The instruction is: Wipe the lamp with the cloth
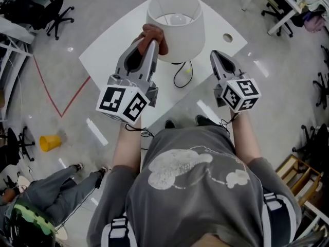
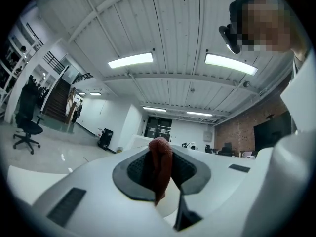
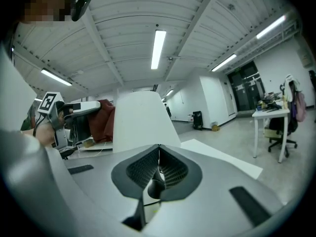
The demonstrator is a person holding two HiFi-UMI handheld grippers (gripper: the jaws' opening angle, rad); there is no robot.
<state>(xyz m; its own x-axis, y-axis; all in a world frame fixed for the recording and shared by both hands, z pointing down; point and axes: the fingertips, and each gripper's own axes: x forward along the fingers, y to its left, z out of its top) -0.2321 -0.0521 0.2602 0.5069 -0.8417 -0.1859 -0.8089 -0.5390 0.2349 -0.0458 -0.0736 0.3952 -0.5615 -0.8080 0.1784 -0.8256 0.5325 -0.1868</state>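
A white lamp with a drum shade (image 1: 176,25) stands on a white table (image 1: 113,42), its black cord (image 1: 181,76) looping at the base. My left gripper (image 1: 152,41) is shut on a reddish-brown cloth (image 1: 153,35), which rests against the shade's left side. The left gripper view shows the cloth (image 2: 160,163) pinched between the jaws. My right gripper (image 1: 216,55) is shut and empty, just right of the shade. In the right gripper view the shade (image 3: 139,121) rises ahead, with the cloth (image 3: 105,120) and left gripper (image 3: 81,108) at its left.
A round hole (image 1: 227,37) marks the table's right corner. A yellow cup (image 1: 49,142) lies on the floor at left, near a seated person's legs (image 1: 67,187). Office chairs (image 1: 59,15) and desks (image 1: 288,1) ring the room.
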